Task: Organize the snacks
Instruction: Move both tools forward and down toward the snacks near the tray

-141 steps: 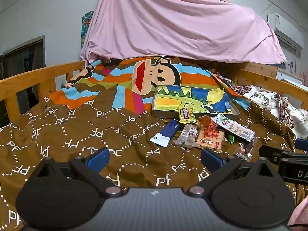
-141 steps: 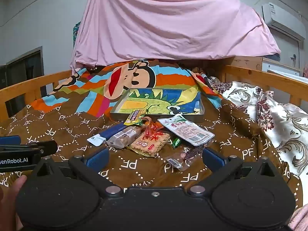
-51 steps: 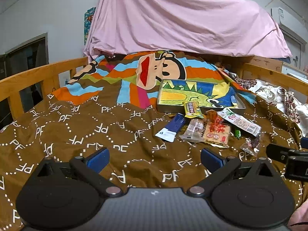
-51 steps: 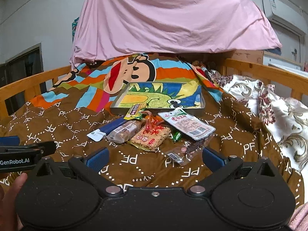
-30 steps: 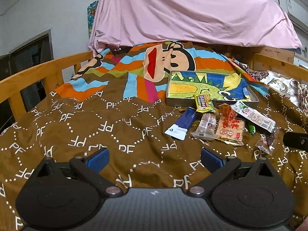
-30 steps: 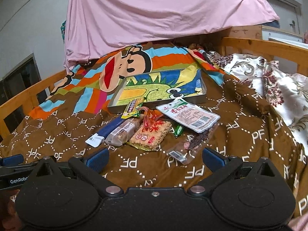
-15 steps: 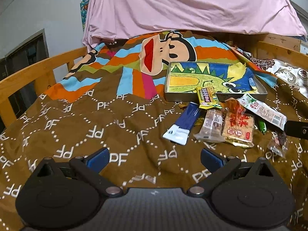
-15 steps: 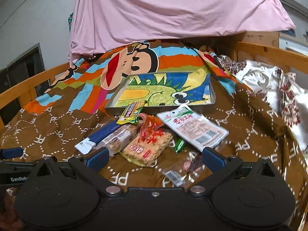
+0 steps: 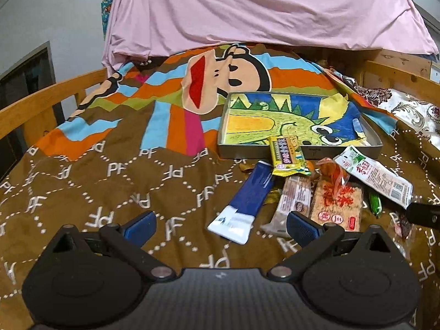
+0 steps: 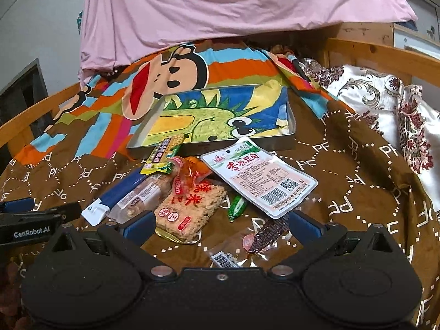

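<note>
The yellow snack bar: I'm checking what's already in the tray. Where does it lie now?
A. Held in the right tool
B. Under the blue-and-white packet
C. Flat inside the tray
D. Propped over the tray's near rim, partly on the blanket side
D. In the left wrist view the yellow snack bar straddles the near rim of the tray, its lower end out among the other packets, with no tool touching it.

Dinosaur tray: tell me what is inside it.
The tray holds no whole snack; only the yellow packet leans over its front rim. Its dinosaur picture shows, and the packet hides a small part.
</note>
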